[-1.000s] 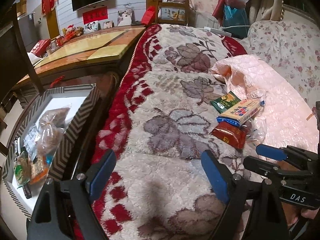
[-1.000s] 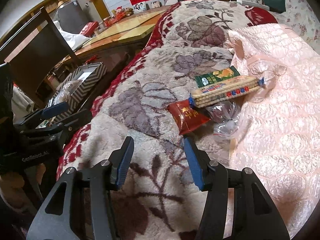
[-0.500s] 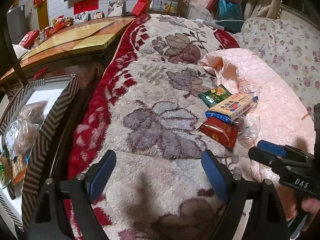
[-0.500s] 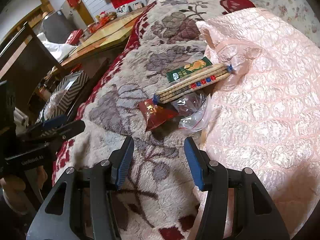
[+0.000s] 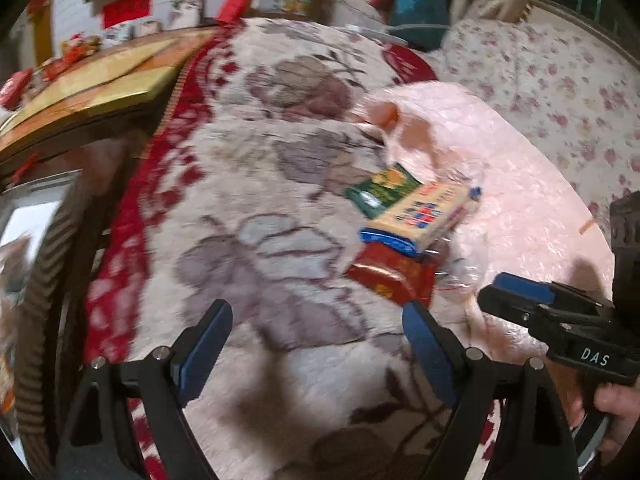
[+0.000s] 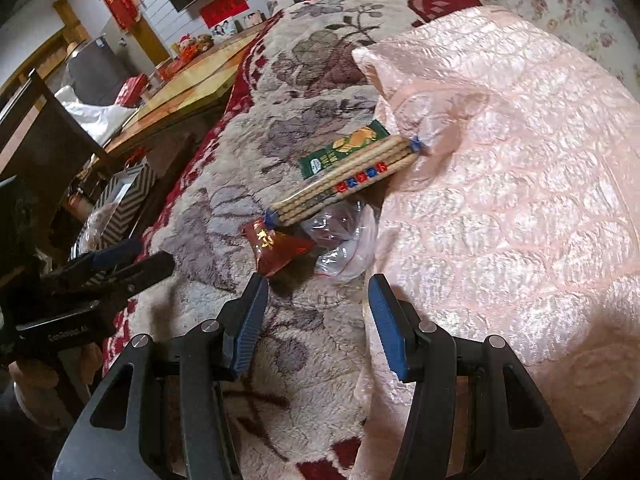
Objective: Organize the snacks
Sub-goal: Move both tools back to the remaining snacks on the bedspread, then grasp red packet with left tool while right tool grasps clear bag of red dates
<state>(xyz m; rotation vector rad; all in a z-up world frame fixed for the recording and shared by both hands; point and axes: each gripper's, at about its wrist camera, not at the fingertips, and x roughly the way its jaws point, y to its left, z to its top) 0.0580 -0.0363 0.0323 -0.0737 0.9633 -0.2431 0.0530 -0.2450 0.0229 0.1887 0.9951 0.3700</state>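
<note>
A small heap of snacks lies on the floral fleece blanket (image 6: 224,216) beside a pink quilt (image 6: 500,184). It holds a green packet (image 6: 344,152), a long cracker pack (image 6: 340,184) across it, a red packet (image 6: 276,246) and a clear plastic bag (image 6: 344,240). My right gripper (image 6: 318,286) is open, its tips just short of the red packet and the bag. My left gripper (image 5: 316,316) is open wide over bare blanket, left of the red packet (image 5: 392,276), the cracker pack (image 5: 424,216) and the green packet (image 5: 382,192). Nothing sits between either pair of fingers.
A striped box (image 6: 128,196) with bagged snacks stands on the floor left of the bed, next to a wooden table (image 6: 188,80) and a dark chair (image 6: 36,140). The right gripper (image 5: 500,294) shows at the left view's right edge. A flowered cover (image 5: 560,92) lies behind.
Both grippers have moved closer to the snack heap, and the right one has rolled. The striped box has slid toward the left edge of the left wrist view. Jaws unchanged.
</note>
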